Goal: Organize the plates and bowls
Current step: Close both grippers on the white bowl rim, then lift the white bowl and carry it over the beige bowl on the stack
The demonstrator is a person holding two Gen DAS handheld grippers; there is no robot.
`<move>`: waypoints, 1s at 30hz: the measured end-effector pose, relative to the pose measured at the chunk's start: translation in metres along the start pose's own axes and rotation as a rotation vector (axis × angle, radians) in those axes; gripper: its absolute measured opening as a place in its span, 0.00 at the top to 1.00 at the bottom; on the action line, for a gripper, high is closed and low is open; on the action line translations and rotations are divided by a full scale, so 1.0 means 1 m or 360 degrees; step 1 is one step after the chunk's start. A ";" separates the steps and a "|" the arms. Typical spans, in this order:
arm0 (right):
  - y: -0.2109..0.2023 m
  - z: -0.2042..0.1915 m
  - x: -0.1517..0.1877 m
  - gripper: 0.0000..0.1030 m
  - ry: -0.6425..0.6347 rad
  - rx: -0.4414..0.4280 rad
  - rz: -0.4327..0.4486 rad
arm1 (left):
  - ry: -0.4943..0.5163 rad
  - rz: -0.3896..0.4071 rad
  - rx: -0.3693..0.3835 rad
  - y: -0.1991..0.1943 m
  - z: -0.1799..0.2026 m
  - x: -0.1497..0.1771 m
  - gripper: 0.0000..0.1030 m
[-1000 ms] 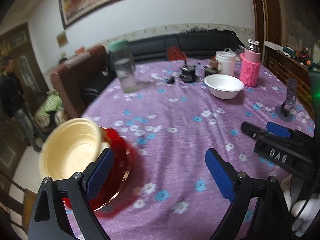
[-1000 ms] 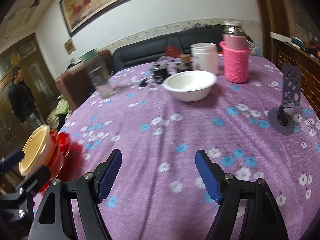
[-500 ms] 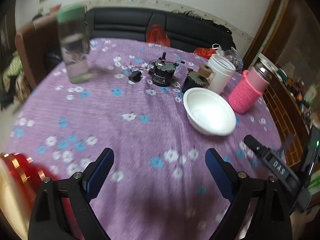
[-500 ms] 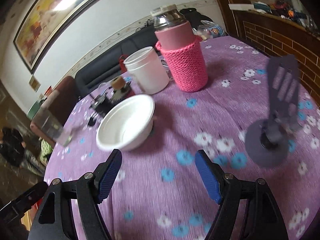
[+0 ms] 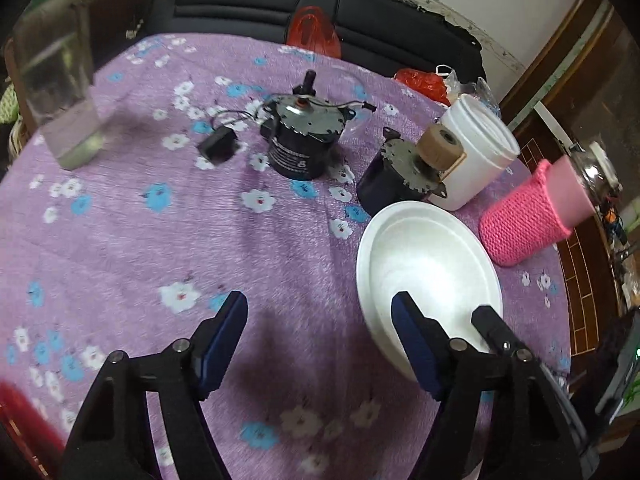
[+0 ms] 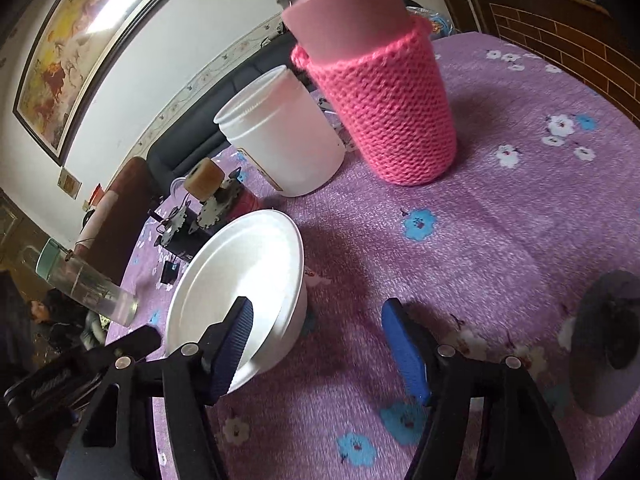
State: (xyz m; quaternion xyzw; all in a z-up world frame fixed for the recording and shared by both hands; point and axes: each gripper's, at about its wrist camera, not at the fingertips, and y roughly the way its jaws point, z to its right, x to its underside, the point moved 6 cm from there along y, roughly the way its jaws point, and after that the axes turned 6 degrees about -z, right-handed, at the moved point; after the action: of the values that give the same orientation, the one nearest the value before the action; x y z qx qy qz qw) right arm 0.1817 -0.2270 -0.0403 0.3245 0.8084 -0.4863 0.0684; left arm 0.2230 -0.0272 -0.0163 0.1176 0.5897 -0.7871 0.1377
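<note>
**Both claws over the white bowl**

L wrist view: left gripper points down at the purple floral cloth; jaws spread but closing, only cloth between the blue pads; nothing pinched. Its right pad hangs over the near rim of the white bowl; touching or not, can't tell. Bowl stands upright on the cloth, empty, to the right of the claw. Behind the bowl: a small motor w/ a tan roller, just beside the white tub; further left a bigger black motor; pink knit-sleeved flask right of the bowl; glass jar far left; sofa past the table edge. A black tip of the other claw pokes in over the bowl's right side.

R wrist view: right gripper also spread and closing; its left pad sits over the bowl's inside near rim, right pad over bare cloth; pads not pressing the rim, so no grip. Flask and tub stand behind, close together; a grey disc stand at right; framed picture on the wall.
</note>
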 end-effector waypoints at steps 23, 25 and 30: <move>0.013 -0.021 0.008 0.85 -0.0122 -0.0087 -0.0034 | 0.0074 -0.0159 0.0105 0.036 0.041 0.008 0.87; 0.010 -0.024 0.013 0.85 -0.0139 -0.0086 -0.0044 | 0.0073 -0.0160 0.0106 0.028 0.040 0.013 0.87; -0.008 -0.043 0.027 0.85 -0.0222 -0.0085 -0.0048 | 0.0079 -0.0122 0.0088 -0.002 0.025 0.032 0.87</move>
State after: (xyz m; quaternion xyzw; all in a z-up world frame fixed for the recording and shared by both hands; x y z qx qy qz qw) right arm 0.1642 -0.1817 -0.0239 0.2756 0.8192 -0.4869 0.1260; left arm 0.1920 -0.0534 -0.0183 0.1183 0.5750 -0.8046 0.0895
